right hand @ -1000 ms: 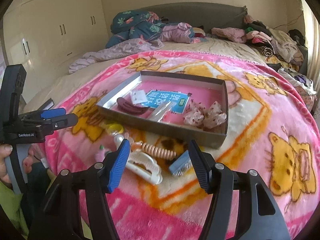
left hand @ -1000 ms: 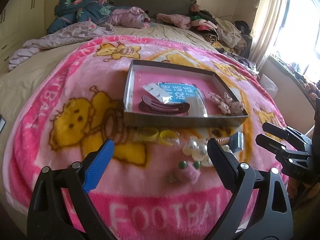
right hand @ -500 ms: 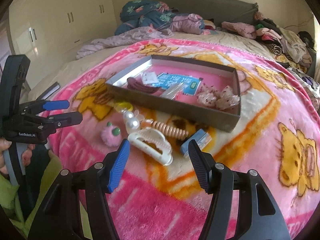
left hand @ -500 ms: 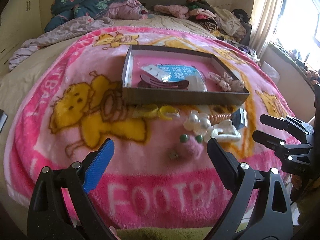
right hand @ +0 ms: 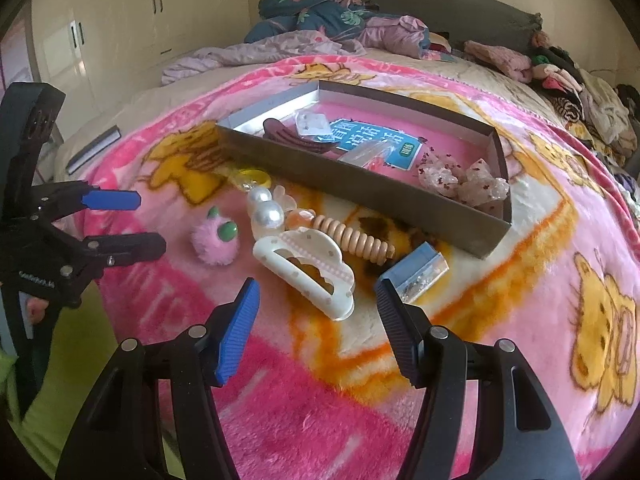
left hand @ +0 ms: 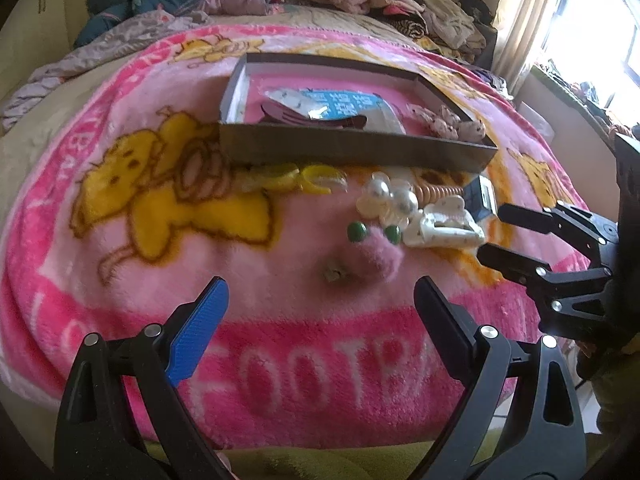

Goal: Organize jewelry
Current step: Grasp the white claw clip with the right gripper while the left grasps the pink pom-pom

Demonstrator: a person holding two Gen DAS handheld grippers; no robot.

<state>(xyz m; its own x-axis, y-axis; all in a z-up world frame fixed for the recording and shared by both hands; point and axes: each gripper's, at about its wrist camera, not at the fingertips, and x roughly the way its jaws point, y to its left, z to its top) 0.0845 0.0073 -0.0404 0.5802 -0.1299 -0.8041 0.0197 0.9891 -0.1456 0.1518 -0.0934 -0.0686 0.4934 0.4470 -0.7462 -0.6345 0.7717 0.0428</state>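
A shallow grey box (left hand: 352, 148) (right hand: 360, 186) lies on the pink blanket and holds a dark hair clip (right hand: 296, 140), a blue card and pale scrunchies (right hand: 464, 184). In front of it lie a white claw clip (right hand: 308, 272) (left hand: 444, 228), a pink pompom (right hand: 216, 244) (left hand: 376, 256), a pearl piece (right hand: 266, 210) (left hand: 390, 200), a beige spiral tie (right hand: 352, 240), yellow rings (left hand: 304, 178) and a small blue case (right hand: 416, 274). My left gripper (left hand: 320, 304) is open and empty, just short of the pompom. My right gripper (right hand: 318, 300) is open and empty, its fingers either side of the claw clip's near end.
The pink cartoon blanket (right hand: 540, 240) covers a bed. Piled clothes and bedding (right hand: 320, 12) lie at the far end. Cupboards (right hand: 120, 32) stand at the left, a curtained window (left hand: 560, 40) at the right. The bed's near edge runs just under both grippers.
Both grippers have pulled back and lowered toward the bed's near edge; the loose items now sit closer in view. The right gripper has come up to the claw clip. Both stay open.
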